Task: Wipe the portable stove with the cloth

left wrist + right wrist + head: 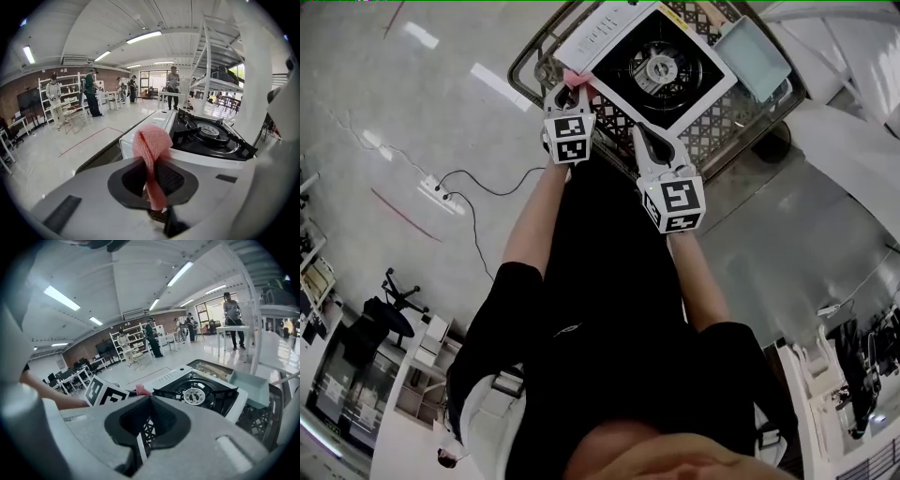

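Note:
The portable stove (pixel 656 66), white with a black burner well, lies on a wire-mesh cart (pixel 722 127). My left gripper (pixel 566 96) is shut on a pink cloth (pixel 574 79) at the stove's near left corner. In the left gripper view the cloth (pixel 151 145) sticks up between the jaws, with the stove (pixel 206 133) just beyond. My right gripper (pixel 645 139) hovers over the mesh by the stove's near edge, jaws together and nothing in them. The right gripper view shows the stove (pixel 197 392), the cloth (pixel 142 390) and the left gripper's marker cube (pixel 104 393).
A pale blue tray (pixel 753 58) sits on the cart right of the stove. A power strip (pixel 439 192) with a cable lies on the floor to the left. Several people stand by shelves and tables far back in the hall (pixel 91 91).

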`<state>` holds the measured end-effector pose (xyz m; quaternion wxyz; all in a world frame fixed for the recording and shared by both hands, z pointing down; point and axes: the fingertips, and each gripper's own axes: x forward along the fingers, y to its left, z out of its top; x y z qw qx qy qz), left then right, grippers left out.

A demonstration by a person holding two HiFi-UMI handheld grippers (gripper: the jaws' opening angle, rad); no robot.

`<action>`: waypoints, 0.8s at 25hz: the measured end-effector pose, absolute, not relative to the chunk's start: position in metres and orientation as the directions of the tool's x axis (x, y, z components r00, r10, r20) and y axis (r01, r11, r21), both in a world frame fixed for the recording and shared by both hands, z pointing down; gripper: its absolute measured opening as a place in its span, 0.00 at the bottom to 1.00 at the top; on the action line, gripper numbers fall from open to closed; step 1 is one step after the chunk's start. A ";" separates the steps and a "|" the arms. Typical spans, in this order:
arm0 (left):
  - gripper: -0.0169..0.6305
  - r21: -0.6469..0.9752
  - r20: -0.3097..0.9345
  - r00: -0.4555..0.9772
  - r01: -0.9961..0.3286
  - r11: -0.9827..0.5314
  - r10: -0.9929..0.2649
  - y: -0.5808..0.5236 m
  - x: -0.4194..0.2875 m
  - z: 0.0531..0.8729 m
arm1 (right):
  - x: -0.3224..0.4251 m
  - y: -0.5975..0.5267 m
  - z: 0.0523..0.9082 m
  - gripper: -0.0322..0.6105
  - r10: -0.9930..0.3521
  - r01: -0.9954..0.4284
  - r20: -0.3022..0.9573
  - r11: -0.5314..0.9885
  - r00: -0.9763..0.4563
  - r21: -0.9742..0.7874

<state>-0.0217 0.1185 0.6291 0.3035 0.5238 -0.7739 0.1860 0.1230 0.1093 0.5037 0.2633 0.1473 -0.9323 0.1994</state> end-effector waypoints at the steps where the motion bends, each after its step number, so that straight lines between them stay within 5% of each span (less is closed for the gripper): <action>1: 0.07 0.026 0.668 -0.267 -0.925 0.380 -0.695 0.117 -0.022 0.629 | 0.122 0.108 0.502 0.05 -0.159 -0.366 0.541 0.881 -0.826 -0.300; 11: 0.07 0.046 0.662 -0.198 -0.952 0.303 -0.723 0.121 -0.024 0.619 | 0.080 0.127 0.511 0.05 -0.089 -0.303 0.579 0.910 -0.811 -0.284; 20: 0.07 0.120 0.649 -0.053 -0.978 0.171 -0.759 0.121 -0.052 0.627 | 0.023 0.150 0.524 0.05 -0.185 -0.426 0.643 0.872 -0.743 -0.240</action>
